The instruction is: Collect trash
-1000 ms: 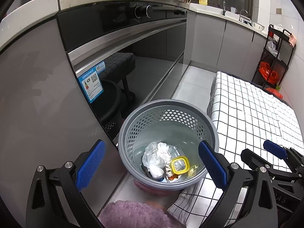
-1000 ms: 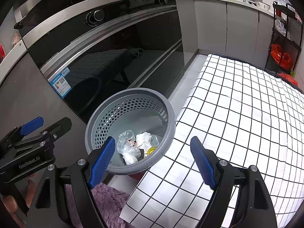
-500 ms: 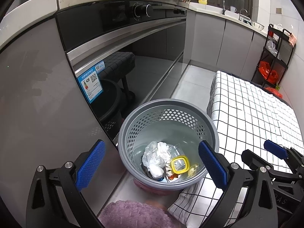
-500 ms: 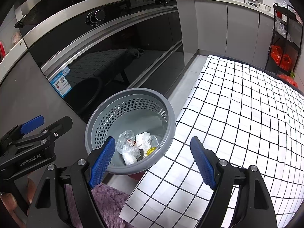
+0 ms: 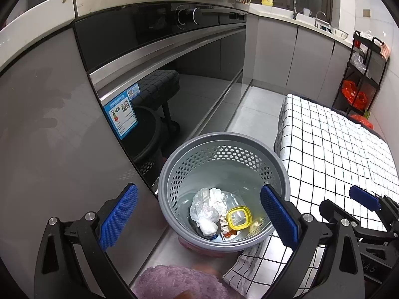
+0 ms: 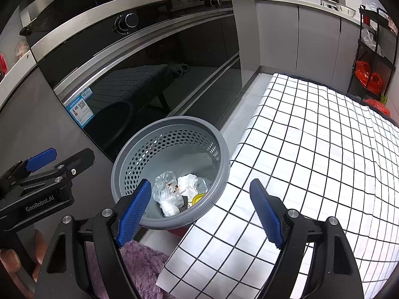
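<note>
A grey perforated waste basket (image 5: pixel 174 164) (image 6: pixel 129 154) stands on the floor between the oven front and the chequered table. Inside lie crumpled clear plastic (image 5: pixel 205 205) (image 6: pixel 165 193), a yellow-rimmed lid (image 5: pixel 238 216) (image 6: pixel 198 197) and small scraps. My left gripper (image 5: pixel 199 218) hovers above the basket, open, with nothing between its blue pads. My right gripper (image 6: pixel 200 214) hangs over the basket's near rim and the table edge, also open and holding nothing. Each gripper shows at the edge of the other's view.
A black-glass oven (image 5: pixel 159 57) fills the left. A table under a white cloth with black grid (image 6: pixel 311 144) lies to the right. A purple fuzzy mat (image 5: pixel 174 284) is on the floor in front. A black shelf rack with red bags (image 5: pixel 359 79) stands far right.
</note>
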Available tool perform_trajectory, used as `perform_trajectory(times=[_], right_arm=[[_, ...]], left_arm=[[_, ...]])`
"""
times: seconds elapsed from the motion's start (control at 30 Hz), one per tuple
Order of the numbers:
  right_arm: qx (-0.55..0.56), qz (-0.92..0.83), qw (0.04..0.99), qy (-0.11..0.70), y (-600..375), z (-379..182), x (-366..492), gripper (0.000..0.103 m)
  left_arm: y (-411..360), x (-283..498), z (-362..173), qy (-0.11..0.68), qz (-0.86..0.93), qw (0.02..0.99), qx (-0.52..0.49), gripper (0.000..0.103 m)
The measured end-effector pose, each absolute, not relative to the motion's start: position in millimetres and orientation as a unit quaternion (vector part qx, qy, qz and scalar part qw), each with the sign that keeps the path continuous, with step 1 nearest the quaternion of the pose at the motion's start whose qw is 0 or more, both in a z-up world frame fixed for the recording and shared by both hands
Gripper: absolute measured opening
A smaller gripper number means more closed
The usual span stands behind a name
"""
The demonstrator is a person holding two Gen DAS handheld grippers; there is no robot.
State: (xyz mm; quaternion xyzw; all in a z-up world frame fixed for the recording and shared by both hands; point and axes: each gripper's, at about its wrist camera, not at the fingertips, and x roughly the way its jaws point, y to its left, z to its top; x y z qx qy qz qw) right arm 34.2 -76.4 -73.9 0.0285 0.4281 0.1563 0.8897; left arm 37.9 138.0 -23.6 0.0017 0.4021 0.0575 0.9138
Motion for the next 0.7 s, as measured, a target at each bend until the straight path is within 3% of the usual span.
perform_trajectory(times=[0.7], right_arm=[[0.028,0.156,0.890,0.428,-74.7,-74.6,33.7,0.078]], left_arm=[[138.3,37.6,-22.6,0.401,0.059,0.914,0.001,0.096]])
